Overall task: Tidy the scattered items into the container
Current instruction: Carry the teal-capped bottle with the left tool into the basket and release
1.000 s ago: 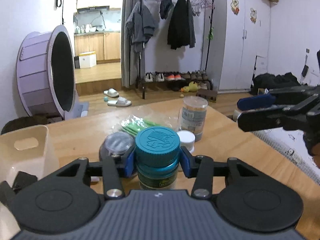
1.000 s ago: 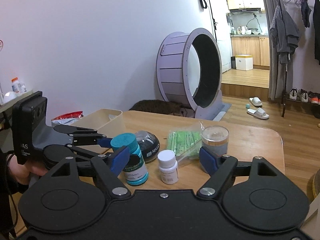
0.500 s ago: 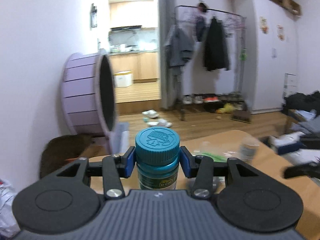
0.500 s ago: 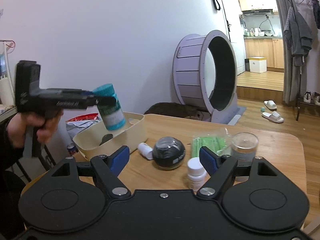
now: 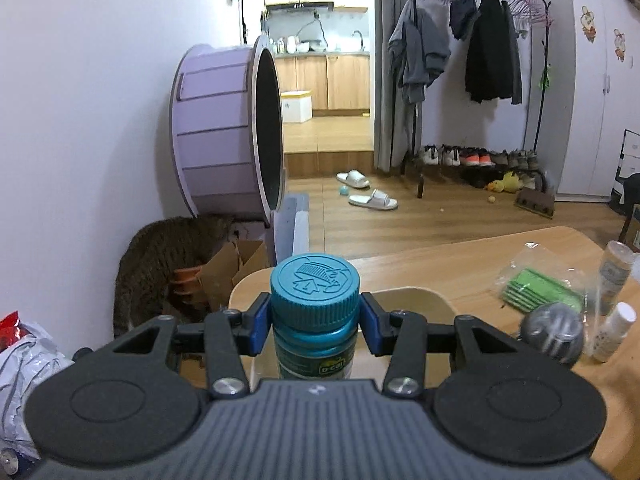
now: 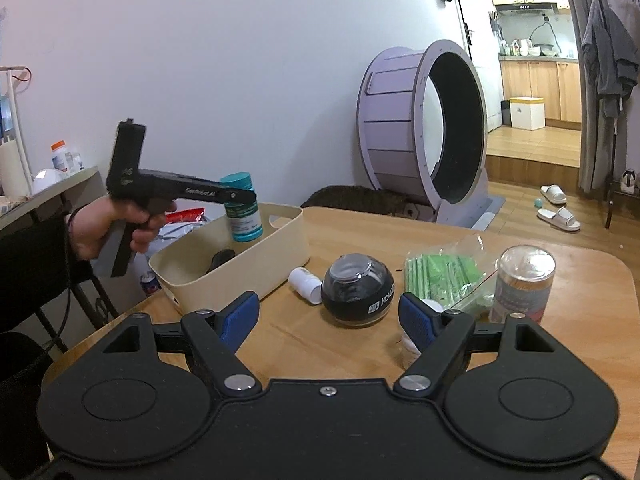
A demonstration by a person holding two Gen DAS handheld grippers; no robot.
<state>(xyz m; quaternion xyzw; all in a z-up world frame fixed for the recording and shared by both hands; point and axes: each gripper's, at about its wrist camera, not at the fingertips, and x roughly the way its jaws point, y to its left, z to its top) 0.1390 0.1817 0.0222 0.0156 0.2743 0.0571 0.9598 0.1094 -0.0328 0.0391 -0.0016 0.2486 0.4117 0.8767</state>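
My left gripper (image 5: 315,322) is shut on a teal-capped bottle (image 5: 314,312) and holds it upright over the cream bin (image 5: 416,295). In the right wrist view the same bottle (image 6: 241,208) hangs just inside the bin (image 6: 256,268), which holds a dark item (image 6: 220,259). My right gripper (image 6: 329,320) is open and empty above the table, just in front of a black ball (image 6: 357,291). A small white bottle (image 6: 305,283) lies on its side beside the bin. A green packet (image 6: 444,276) and a clear-lidded jar (image 6: 522,286) stand to the right.
A wooden table (image 6: 580,280) carries everything. A purple cat wheel (image 6: 424,136) stands beyond it by the wall, with a cat (image 5: 168,256) below. Another small white bottle (image 5: 614,332) stands near the ball (image 5: 554,334) in the left wrist view.
My left gripper has lowered the teal-capped bottle from above the bin's near end down into the bin. My right gripper has edged closer to the black ball.
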